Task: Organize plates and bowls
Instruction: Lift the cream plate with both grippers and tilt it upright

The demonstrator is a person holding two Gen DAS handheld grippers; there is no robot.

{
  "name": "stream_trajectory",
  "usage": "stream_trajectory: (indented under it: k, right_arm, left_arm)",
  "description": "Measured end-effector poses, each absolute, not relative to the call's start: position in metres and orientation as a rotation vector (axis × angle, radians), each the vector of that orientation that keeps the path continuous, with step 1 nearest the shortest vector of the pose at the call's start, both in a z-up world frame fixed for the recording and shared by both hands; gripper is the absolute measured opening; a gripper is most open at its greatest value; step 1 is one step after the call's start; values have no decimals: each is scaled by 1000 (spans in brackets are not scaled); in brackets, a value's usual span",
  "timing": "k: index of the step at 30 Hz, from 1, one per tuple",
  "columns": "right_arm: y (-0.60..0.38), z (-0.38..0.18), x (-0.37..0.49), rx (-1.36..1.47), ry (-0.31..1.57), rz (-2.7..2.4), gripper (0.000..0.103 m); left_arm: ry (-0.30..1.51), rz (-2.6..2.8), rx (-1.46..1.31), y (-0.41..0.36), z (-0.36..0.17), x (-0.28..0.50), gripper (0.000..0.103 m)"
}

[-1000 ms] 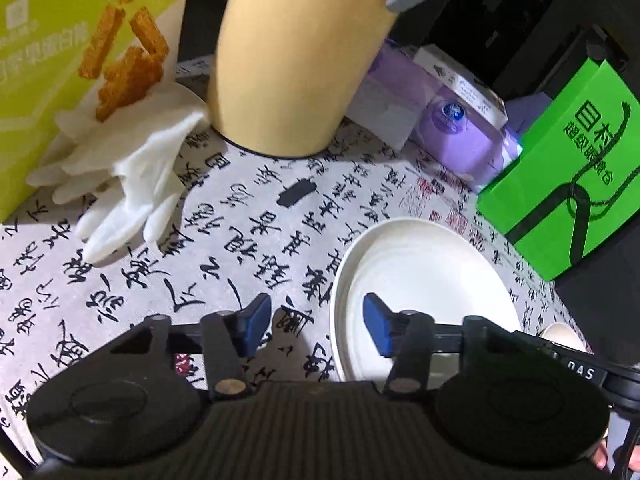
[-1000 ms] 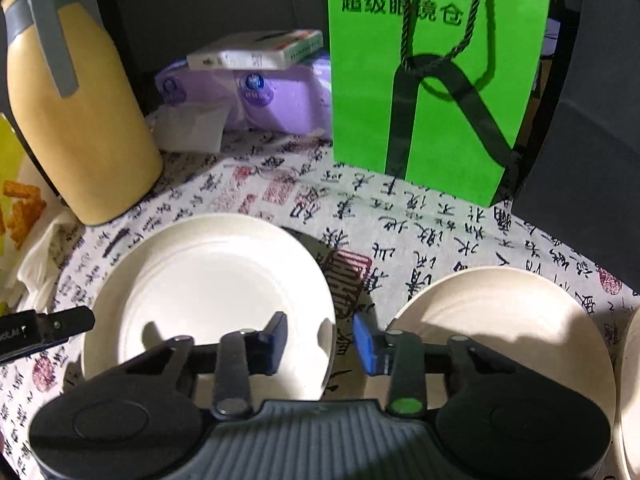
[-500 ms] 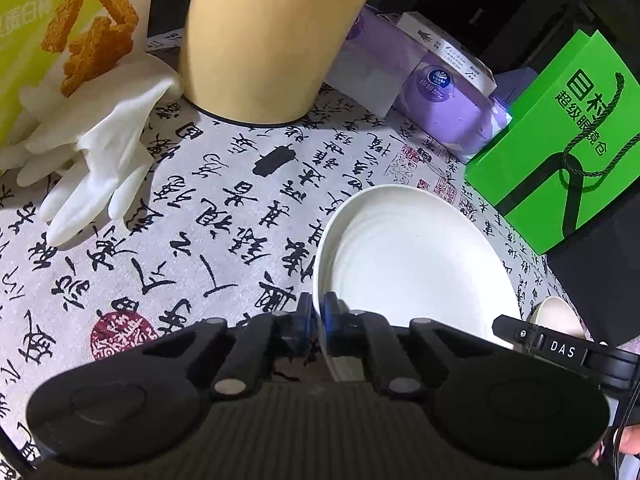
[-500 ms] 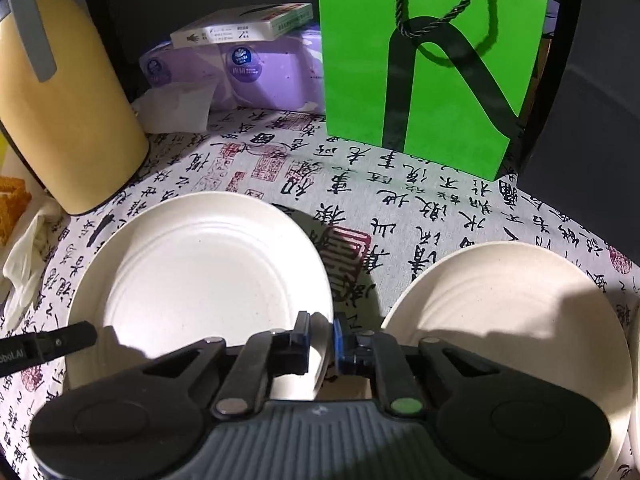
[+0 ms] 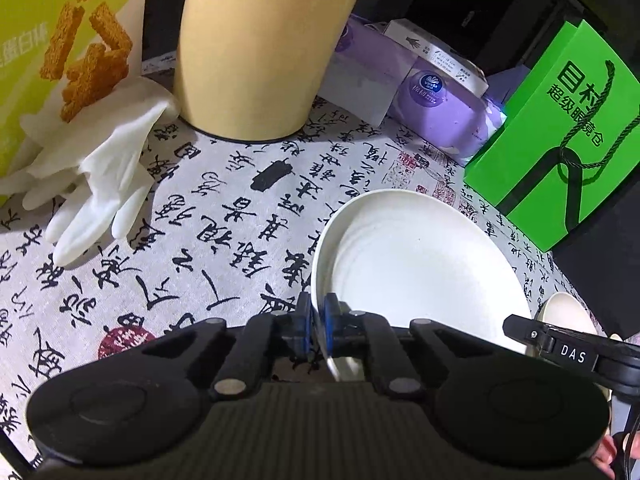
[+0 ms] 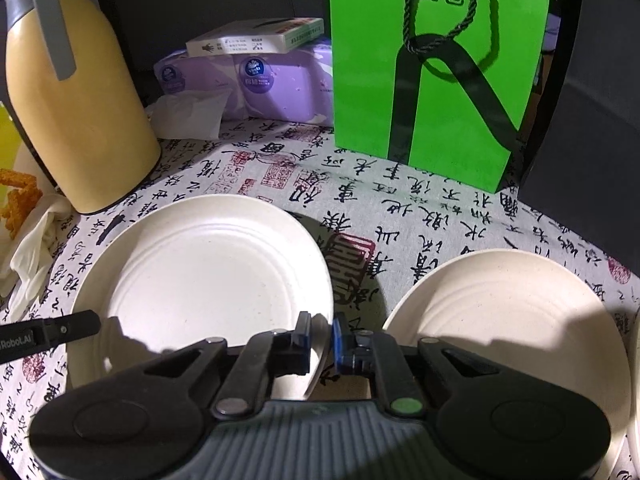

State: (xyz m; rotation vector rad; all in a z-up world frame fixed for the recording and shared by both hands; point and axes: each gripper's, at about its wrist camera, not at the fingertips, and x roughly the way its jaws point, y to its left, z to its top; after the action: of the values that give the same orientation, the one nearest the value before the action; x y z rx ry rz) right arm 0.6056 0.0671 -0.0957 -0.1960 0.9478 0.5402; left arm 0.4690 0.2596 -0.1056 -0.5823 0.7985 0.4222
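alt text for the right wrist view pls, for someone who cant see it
The right gripper is shut on the near rim of a round white plate lying on a calligraphy-print tablecloth. A second white plate lies to its right, a green paper bag behind.

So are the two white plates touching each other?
Apart. In the right wrist view, the patterned tablecloth shows plainly between the left plate and the right plate.

Both tongs (image 5: 317,322) (image 6: 321,338) now clamped on plate (image 6: 208,276) rim
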Motion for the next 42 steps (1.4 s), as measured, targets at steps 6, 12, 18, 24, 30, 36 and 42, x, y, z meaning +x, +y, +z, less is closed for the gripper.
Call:
stream_trajectory:
  k: [6,12,18,24,30,36,42]
  right_arm:
    - [65,-93,601,-197,919,546,10]
    - [61,-83,595,-187,887,549,9]
    - [53,-65,585,-170,850,553,8]
    - [43,-47,576,-149,818,554,8]
    - [34,-36,565,-115,804,563,7]
    - [28,-23,550,-111,784,569,7]
    - [22,-11,533,-103,764,576,7]
  left_arm:
    - [779,419,-556,257,-101,468,7]
    - [763,418,-540,254,-95,465,8]
    - [731,414,-517,248,-80,459,8]
    - [714,412,-496,241,-62,454,8]
    - [690,415,-475,237,-43,444,8]
    - [675,415,-466,230,-30,431,8]
    - [657,417,-457,223,-17,415,8]
